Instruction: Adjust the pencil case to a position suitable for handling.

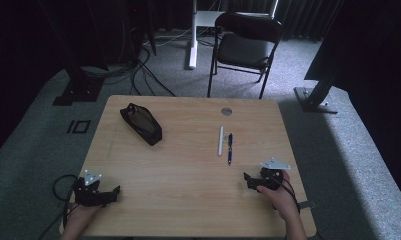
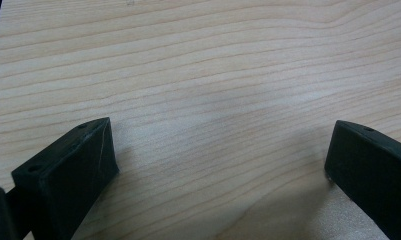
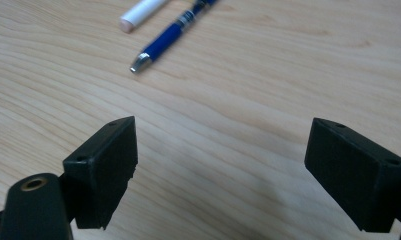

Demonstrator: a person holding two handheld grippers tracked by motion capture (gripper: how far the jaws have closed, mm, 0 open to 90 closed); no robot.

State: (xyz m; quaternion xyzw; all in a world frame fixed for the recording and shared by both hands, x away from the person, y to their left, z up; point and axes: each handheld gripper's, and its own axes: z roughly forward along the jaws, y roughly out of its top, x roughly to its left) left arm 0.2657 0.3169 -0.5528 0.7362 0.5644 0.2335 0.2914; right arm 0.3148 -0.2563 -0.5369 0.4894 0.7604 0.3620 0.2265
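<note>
Both grippers' fingers spread, empty; blue pen point(image 3: 173, 37) print too blurred to read.

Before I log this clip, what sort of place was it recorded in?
Probably a recording studio or lab set up for data capture: a wooden table on grey carpet, dark curtains behind, black stand legs with cables, and a folding chair.

Blue pen point(image 3: 173, 35), white pen point(image 3: 140, 12), black pouch point(image 1: 141, 123), pale wood-grain table point(image 1: 188, 165).
</note>
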